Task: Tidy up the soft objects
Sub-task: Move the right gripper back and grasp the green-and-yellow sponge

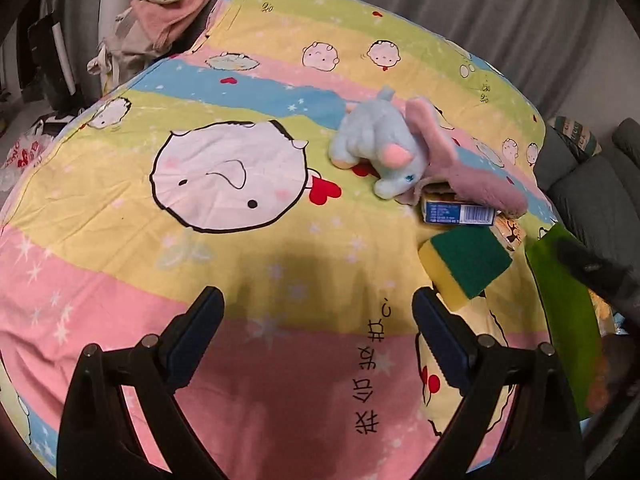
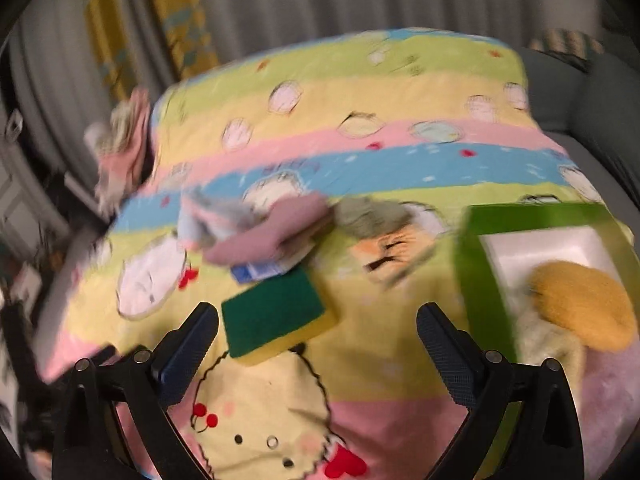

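Lying beyond right tool (image 2: 318, 328), sponge (image 2: 276, 316)

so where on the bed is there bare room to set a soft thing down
Free: the wide stretch of quilt left of the plush elephant and sponge, around the big printed pig face. Also the pink band ahead of the open left gripper. Crowded: the elephant, small blue box, sponge and green box cluster together.
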A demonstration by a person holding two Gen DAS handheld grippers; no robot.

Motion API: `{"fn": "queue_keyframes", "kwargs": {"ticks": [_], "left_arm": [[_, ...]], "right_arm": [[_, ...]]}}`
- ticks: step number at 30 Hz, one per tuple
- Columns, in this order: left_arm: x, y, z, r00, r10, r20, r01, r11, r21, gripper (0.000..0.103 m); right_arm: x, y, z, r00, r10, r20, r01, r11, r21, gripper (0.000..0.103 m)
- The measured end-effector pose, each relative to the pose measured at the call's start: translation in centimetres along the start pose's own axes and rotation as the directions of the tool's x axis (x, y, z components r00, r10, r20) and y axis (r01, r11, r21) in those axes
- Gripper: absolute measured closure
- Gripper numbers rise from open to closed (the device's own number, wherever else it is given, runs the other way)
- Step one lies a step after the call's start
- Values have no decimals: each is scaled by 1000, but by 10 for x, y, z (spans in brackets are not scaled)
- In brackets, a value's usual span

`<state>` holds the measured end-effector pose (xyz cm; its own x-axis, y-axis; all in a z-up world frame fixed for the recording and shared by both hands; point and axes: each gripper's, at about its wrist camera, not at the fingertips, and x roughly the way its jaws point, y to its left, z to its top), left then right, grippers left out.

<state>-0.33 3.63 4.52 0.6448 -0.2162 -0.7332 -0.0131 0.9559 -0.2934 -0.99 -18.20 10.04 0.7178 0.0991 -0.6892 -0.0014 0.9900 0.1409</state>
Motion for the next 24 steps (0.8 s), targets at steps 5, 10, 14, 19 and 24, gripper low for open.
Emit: {"fn": "queue_keyframes", "kwargs": {"ticks": [5,10,14,19,24], "left_arm": [[-1,8,1,1000,-15,-23,14,999,-34,8],[-4,11,3,1000,-22,-22,21,999,-44,8],[-1,14,5,999,-12,-34,11,999,-52,8],[-3,15,4,999,-14,-33,12,999,-49,8],[-8,21,6,1000,-18,-19,17,998,-67,8]], "right_arm": [[51,33,-1,991,24,-129,-42,990,-137,3],[80,47,-7,984,-13,-179,-31,970,-243,3],[91,48,-13,982,-51,-184,-4,959,-283,3],[92,37,-14,983,-16,-184,-20,981,-193,8],[73,50,-24,978,26,-205,-57,987,-149,9]]}}
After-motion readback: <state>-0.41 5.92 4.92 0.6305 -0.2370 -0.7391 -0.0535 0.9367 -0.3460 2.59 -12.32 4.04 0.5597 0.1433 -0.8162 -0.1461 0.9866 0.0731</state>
